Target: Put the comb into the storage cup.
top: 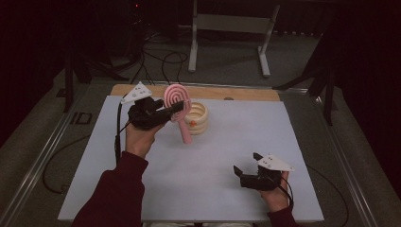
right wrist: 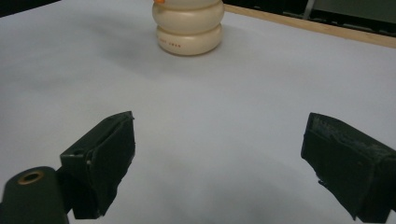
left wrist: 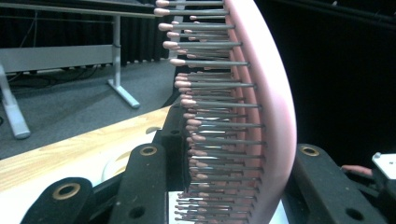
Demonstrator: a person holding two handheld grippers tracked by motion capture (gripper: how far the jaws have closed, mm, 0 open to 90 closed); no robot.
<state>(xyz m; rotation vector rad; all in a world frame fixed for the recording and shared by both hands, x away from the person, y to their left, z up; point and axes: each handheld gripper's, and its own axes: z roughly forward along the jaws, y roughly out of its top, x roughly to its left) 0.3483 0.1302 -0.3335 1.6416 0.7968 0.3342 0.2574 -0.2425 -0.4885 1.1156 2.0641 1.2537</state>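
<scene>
A pink oval plastic hairbrush (top: 178,105) is being clamped by its head in the left claw (top: 176,109), lifted near the bench's far edge beside a cream ribbed ceramic holder (top: 197,118). The handle should be kept pointing downward for insertion. The right claw (top: 247,165) is being rested wide open, empty, near the front right corner.

Brush (top: 178,100), upper centre of the high view: pink, concentric ring pattern on the head, pink handle. In the left gripper view its bristles (left wrist: 219,126) are grey with pink tips. Holder (top: 198,118) right of it: cream, ribbed rings, small orange mark. Left gripper (top: 175,109) and right gripper (top: 246,166): black jaws, white plates on top. Mat (top: 236,142): pale grey-white. Table edge (top: 246,93), top: light wood grain. Sleeve (top: 113,198), lower left: dark red.
</scene>
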